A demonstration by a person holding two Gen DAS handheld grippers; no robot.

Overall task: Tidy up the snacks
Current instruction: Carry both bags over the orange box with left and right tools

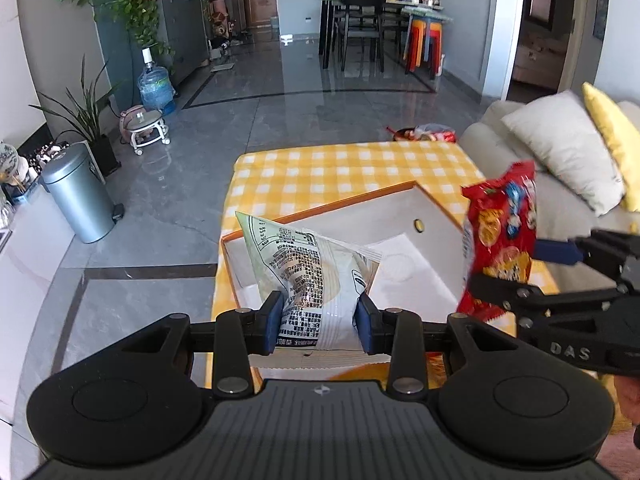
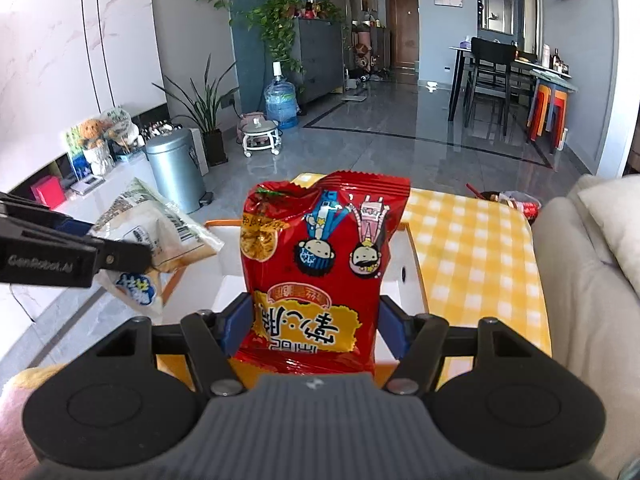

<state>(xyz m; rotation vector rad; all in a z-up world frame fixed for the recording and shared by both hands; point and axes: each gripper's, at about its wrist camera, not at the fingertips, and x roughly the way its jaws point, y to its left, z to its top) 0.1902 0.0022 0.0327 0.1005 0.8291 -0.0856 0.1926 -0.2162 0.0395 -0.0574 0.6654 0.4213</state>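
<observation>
Crinkled foil packets [image 1: 320, 276] [image 2: 320, 256] pinched by both grippers [image 1: 320, 320] [image 2: 316, 328], seemingly above box [image 1: 436, 208].

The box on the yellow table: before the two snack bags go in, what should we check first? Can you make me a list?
1. Left gripper holds the white snack bag tightly: ok, both pads press its lower part.
2. Right gripper holds the red snack bag tightly: ok.
3. White box is open on top: ok, no lid over it.
4. Room inside the box: ok, only a flat white sheet shows on its floor.
5. Bags over the box: white bag ok; red bag hangs near the right wall, cannot tell exactly.
6. The two bags stay apart: ok, a gap shows between them.
</observation>
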